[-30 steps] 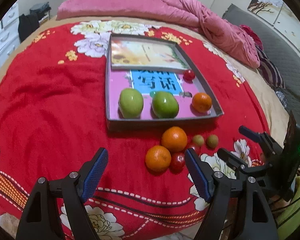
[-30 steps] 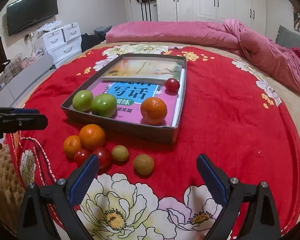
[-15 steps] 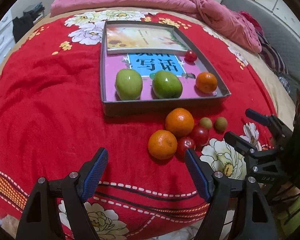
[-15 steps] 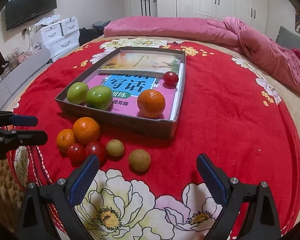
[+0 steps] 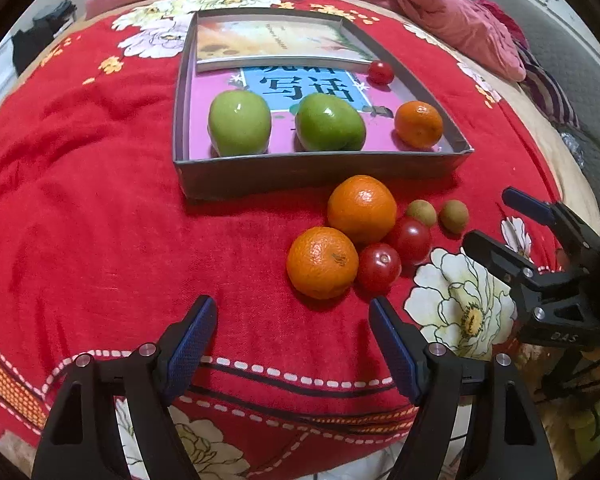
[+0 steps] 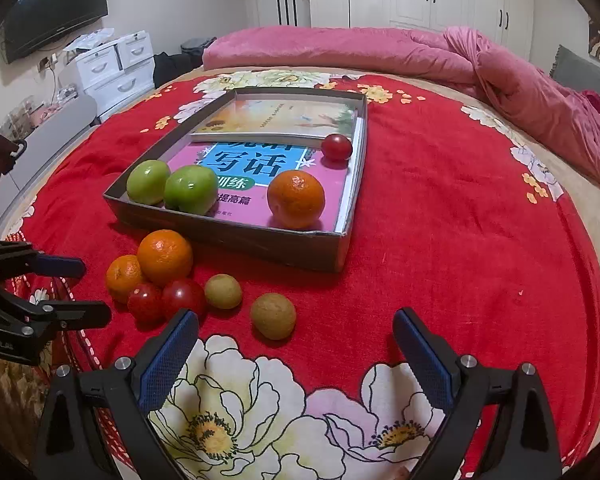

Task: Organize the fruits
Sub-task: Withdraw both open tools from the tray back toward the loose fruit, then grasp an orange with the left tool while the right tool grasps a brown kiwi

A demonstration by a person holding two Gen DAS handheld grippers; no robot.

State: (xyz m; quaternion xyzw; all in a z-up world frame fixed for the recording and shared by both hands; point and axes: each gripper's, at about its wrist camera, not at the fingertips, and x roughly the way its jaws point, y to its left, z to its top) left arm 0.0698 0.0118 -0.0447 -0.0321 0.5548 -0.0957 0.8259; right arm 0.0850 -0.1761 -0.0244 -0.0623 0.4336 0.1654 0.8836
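Blue-padded left gripper (image 5: pixel 292 332) gapes wide, empty; nearest orange (image 5: pixel 322 262) sits at one o'clock. Right gripper (image 6: pixel 296 344) likewise spread, empty; brown fruit (image 6: pixel 273 315) at twelve.

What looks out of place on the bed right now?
Six fruits lie loose on the red blanket outside the tray: two oranges, two tomatoes, two small brownish fruits. Nothing looks spilled or damaged.

Dim warm indoor light, soft shadows, strong fisheye edge distortion.
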